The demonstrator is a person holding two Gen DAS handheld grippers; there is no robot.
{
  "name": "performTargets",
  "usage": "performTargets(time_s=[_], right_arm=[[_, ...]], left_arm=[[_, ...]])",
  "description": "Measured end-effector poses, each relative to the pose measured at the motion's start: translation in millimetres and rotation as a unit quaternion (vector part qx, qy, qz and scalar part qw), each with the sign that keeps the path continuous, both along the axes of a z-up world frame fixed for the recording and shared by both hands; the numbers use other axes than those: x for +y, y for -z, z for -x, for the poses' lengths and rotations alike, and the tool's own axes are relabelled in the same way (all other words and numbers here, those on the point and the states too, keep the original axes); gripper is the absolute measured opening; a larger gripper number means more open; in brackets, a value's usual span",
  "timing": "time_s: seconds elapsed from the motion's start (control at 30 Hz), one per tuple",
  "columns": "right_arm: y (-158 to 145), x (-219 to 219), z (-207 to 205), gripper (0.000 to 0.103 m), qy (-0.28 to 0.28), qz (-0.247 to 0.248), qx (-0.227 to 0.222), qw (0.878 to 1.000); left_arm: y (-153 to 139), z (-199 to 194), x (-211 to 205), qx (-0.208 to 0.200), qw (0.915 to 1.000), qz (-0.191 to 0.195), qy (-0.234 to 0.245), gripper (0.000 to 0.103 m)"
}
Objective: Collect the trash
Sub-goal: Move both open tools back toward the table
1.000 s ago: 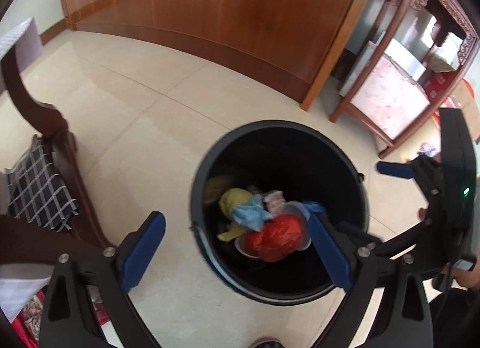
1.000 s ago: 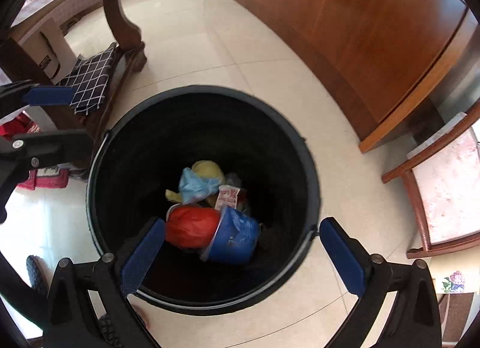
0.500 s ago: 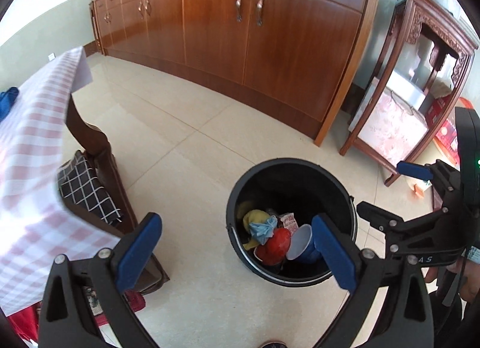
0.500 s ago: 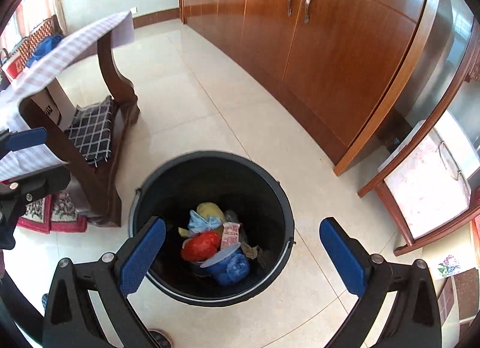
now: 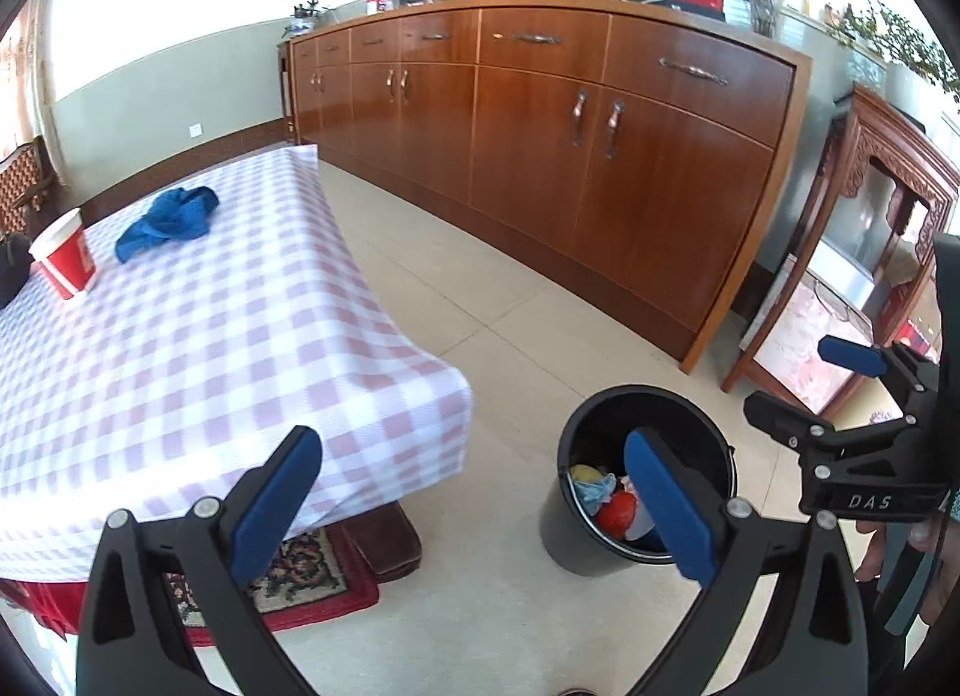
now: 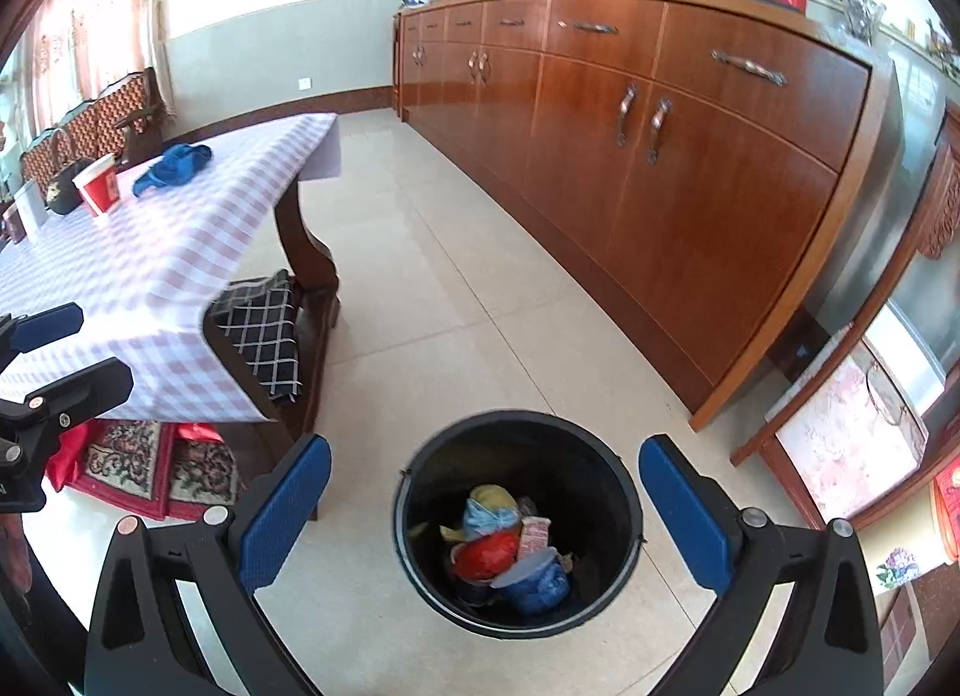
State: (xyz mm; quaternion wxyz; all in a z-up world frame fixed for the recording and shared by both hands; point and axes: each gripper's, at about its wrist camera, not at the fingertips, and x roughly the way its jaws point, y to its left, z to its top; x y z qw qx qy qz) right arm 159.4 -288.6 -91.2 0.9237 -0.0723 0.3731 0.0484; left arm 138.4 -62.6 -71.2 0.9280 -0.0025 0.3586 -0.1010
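Observation:
A black trash bin stands on the tiled floor and holds red, yellow and blue trash. It also shows in the left wrist view. My right gripper is open and empty, high above the bin. My left gripper is open and empty, above the floor between the table and the bin. On the checked tablecloth lie a crumpled blue cloth and a red and white paper cup. Both also show in the right wrist view: cloth, cup.
A long wooden cabinet runs along the far wall. A carved wooden stand is at the right. A chair with a checked cushion sits under the table. A patterned rug lies beneath the table. A black bag sits beside the cup.
Both grippers have risen well above the bin and stayed open. The table top with the cloth and cup has come into view.

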Motion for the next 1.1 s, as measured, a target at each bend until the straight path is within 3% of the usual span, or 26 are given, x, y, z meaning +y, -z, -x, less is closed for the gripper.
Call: performTargets(time_s=[0.37,0.57,0.7,0.87,1.1], right_arm=[[-37.8,100.9,-5.4,0.103,-0.066,-0.009,-0.043,0.997],[-53.3,154.7,-13.4,0.103,-0.127,-0.066,-0.073,0.987],[-56.6,195.3,-31.7,0.103,-0.146,-0.061,-0.041,0.987],[-60.8,241.3,-57.2,0.103,-0.16,-0.042,-0.041,0.985],[-61.9,305.4,-107.0,0.103,-0.212,-0.039,-0.03,0.976]], left_arm=[[-16.2,25.4,86.6,-0.032,0.9934,-0.012,-0.109,0.102],[-23.4,38.3,141.5,-0.044,0.9852,-0.014,-0.165,0.102],[-23.5,41.1,179.3,-0.034,0.9785,-0.006,-0.203,0.102],[-26.0,31.3,218.5,-0.03,0.9707,-0.007,-0.238,0.102],[-25.5,-18.0,255.6,-0.027,0.9662,-0.008,-0.256,0.1]])
